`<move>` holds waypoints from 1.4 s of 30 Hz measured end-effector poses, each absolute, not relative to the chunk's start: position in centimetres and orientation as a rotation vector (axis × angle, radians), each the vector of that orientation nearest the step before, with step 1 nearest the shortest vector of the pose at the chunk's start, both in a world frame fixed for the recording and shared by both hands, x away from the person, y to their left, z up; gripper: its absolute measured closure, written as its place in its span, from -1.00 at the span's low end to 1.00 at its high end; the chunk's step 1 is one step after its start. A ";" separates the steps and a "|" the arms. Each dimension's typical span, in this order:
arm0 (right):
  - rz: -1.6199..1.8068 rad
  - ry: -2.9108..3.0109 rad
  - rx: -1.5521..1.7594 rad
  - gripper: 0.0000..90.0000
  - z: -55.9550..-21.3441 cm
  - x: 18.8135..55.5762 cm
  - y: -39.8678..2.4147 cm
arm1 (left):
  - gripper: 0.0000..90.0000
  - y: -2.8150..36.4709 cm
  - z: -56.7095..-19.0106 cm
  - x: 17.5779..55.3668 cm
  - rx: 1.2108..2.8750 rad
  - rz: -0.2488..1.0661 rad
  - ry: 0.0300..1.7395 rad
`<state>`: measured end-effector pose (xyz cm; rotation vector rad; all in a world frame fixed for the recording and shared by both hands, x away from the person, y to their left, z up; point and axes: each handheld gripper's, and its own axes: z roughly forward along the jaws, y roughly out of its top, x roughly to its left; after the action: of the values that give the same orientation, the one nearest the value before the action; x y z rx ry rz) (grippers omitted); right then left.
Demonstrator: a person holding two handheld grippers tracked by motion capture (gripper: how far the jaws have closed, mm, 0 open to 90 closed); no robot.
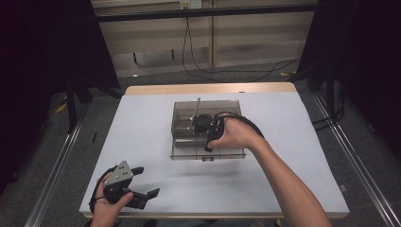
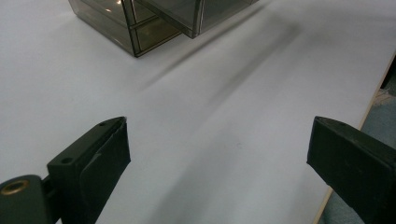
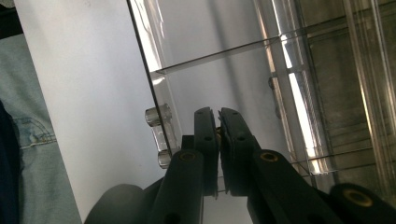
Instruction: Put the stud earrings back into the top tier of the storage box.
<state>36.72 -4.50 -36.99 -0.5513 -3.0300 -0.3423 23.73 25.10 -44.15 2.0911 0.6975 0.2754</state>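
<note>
A smoky see-through drawer box [image 1: 184, 118] stands in the middle of the white table [image 1: 293, 179]. Its lower drawer [image 1: 227, 153] is pulled out toward me. My right gripper [image 1: 208, 147] points down into that open drawer, jaws shut, just behind the drawer's front panel. In the right gripper view the shut jaws [image 3: 218, 114] sit beside the clear handle [image 3: 158, 135] on that panel. I make out nothing between the jaws. My left gripper [image 1: 150, 180] rests near the table's front left, open and empty. From the left gripper [image 2: 219, 126] the box [image 2: 140, 28] lies farther off.
A thin metal rod [image 1: 196, 109] sticks up from the box's top. The table's front edge [image 2: 369, 116] runs close to my left gripper. Cables [image 1: 227, 71] lie on the floor beyond the table, and metal rails [image 1: 52, 175] flank it.
</note>
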 end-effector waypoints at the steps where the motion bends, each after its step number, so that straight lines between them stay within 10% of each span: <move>1: -0.329 -3.032 -0.557 0.94 -37.0 36.8 -4.5 | -0.87 25.1 -44.1 23.7 2.091 0.276 0.699; 42: -0.591 -3.003 -0.659 0.72 -36.1 36.2 -7.0 | -0.87 25.0 -44.2 23.7 2.097 0.273 0.694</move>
<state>36.18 -7.02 -36.08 -0.6590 -3.0029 -0.5913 23.70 25.02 -44.18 2.0974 0.6943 0.2730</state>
